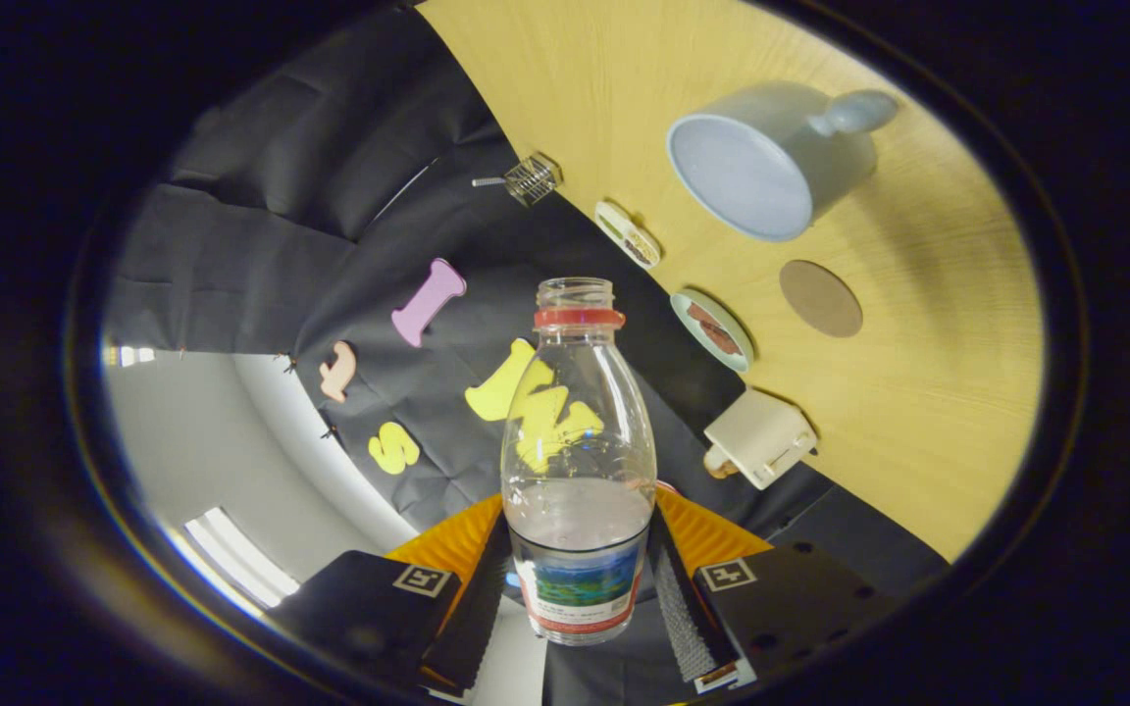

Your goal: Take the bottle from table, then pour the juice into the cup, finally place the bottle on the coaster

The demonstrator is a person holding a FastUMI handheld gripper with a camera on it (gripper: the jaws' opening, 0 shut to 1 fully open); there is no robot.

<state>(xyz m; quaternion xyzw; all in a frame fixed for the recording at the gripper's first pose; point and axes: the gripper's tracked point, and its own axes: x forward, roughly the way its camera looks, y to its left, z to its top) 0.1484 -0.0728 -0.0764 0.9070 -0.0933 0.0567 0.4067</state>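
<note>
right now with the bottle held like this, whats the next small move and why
Probably carry the bottle over so its open mouth sits above the cup, then tip further. The gripper has both fingers pressed on the bottle's lower part, liquid remains inside, the cap is off, and the cup lies beyond the neck and off to one side, near the coaster.
</note>
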